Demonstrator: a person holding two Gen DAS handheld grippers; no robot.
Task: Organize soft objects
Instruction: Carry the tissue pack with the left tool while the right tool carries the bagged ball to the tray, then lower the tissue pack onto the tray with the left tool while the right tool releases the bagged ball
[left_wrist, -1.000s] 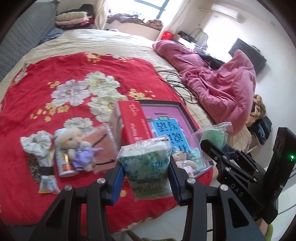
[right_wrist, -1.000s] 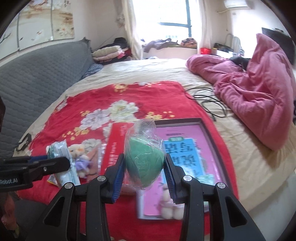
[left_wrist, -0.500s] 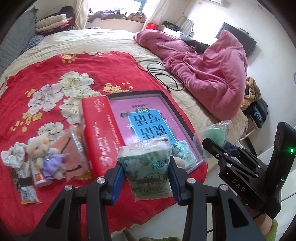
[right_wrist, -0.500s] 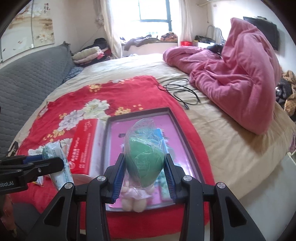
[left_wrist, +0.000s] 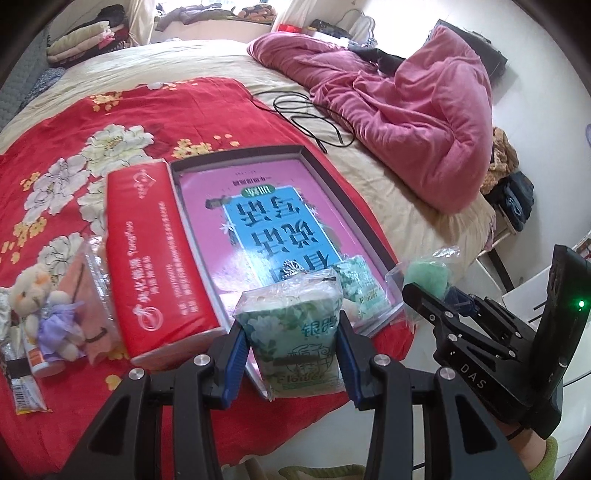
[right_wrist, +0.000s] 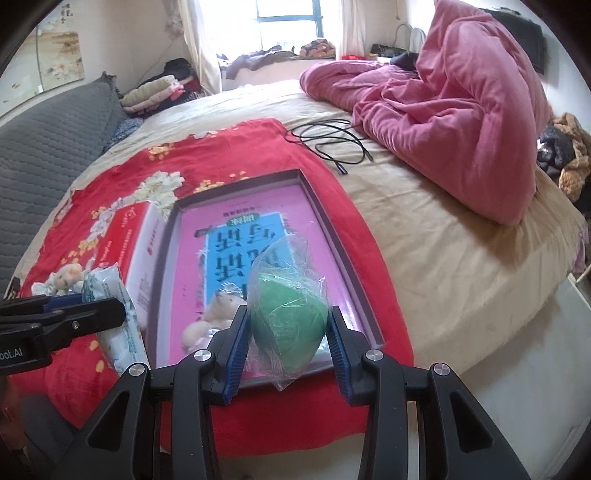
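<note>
At the bottom centre of each view, the left gripper (left_wrist: 291, 354) clamps a tissue pack (left_wrist: 291, 332) and the right gripper (right_wrist: 288, 343) clamps a bagged green ball (right_wrist: 288, 314) over the tray (right_wrist: 351, 280).

bedspread (left_wrist: 155, 110): red, white and yellow flowers;
tray (left_wrist: 343, 192): dark rim, pink and blue inside;
box (left_wrist: 147, 251): red;
quilt (left_wrist: 424, 122): pink;
bagged ball (right_wrist: 288, 317): green

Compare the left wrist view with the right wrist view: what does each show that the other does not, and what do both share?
Only the left wrist view shows the snack packet and the peach pouch at the blanket's left edge. Only the right wrist view shows the window and the grey headboard. Both show the tray, the red box and the pink duvet.
</note>
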